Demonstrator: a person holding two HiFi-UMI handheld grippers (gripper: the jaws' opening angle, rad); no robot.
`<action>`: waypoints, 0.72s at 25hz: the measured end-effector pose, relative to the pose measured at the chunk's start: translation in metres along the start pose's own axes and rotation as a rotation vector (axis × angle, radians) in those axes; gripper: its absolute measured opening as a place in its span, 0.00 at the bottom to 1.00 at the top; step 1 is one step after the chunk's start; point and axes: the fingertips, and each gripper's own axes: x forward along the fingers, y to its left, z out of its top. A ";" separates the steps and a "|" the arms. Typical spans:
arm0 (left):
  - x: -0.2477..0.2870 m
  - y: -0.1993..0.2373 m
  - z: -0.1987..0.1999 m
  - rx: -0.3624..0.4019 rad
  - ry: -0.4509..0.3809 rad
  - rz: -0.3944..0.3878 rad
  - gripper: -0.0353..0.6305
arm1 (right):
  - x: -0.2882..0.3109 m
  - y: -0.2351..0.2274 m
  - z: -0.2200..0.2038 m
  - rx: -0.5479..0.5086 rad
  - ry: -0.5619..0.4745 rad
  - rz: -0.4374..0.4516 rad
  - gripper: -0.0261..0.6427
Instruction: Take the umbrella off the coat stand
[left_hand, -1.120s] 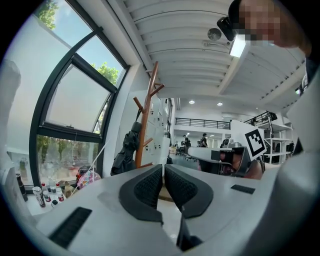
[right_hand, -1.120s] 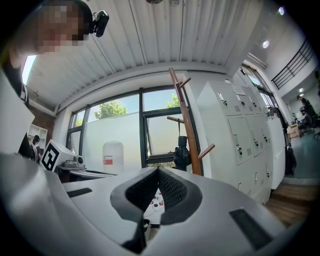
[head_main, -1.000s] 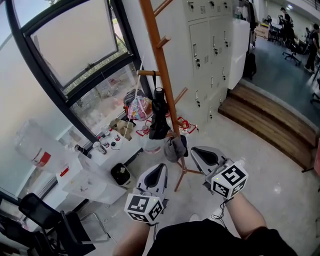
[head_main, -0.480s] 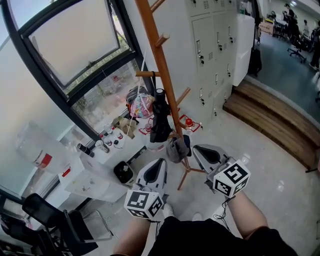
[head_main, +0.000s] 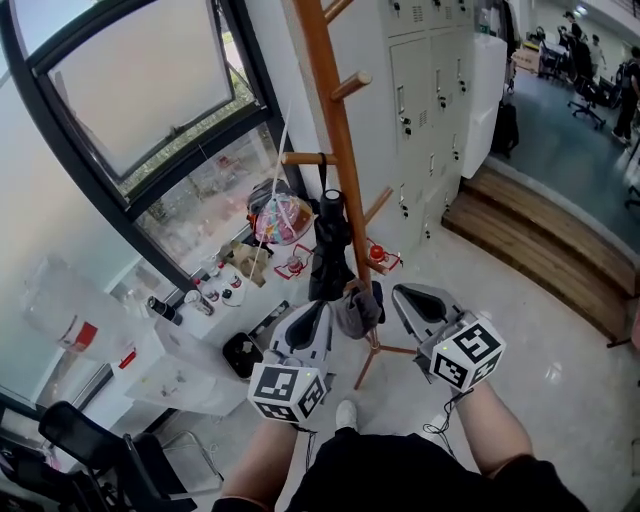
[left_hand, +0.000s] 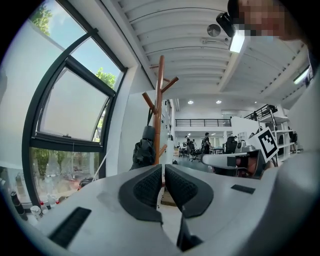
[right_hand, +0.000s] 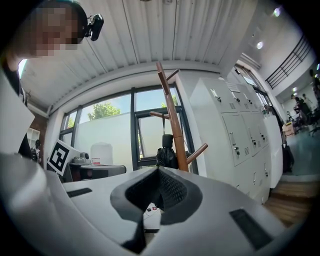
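Note:
A folded black umbrella (head_main: 329, 246) hangs by its strap from a low peg of the wooden coat stand (head_main: 337, 130). In the head view my left gripper (head_main: 317, 310) points at the stand from just below the umbrella, apart from it, jaws shut and empty. My right gripper (head_main: 404, 293) sits to the right of the pole, also shut with nothing in it. In the left gripper view the umbrella (left_hand: 143, 150) hangs ahead, left of my left gripper (left_hand: 163, 168). The right gripper view has the umbrella (right_hand: 166, 152) straight above my right gripper (right_hand: 159, 170), beside the pole (right_hand: 173, 127).
A grey cloth (head_main: 354, 308) hangs low on the stand. White lockers (head_main: 432, 90) stand behind it, with a wooden step (head_main: 545, 245) to the right. A colourful bag (head_main: 279, 215), bottles on a white table (head_main: 175, 345), a black bin (head_main: 243, 351) and a chair (head_main: 95, 445) are at the left.
Both grippers have moved forward toward the coat stand, and the stand and umbrella now sit closer in the head view. Both pairs of jaws stay shut.

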 end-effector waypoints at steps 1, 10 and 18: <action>0.003 0.004 0.003 0.006 -0.002 -0.005 0.09 | 0.003 -0.001 0.002 -0.002 -0.003 -0.007 0.12; 0.027 0.033 0.008 0.092 0.015 -0.035 0.10 | 0.022 -0.008 0.001 0.003 0.009 -0.055 0.12; 0.060 0.050 0.001 0.177 0.058 -0.081 0.40 | 0.031 -0.014 -0.002 0.007 0.011 -0.098 0.12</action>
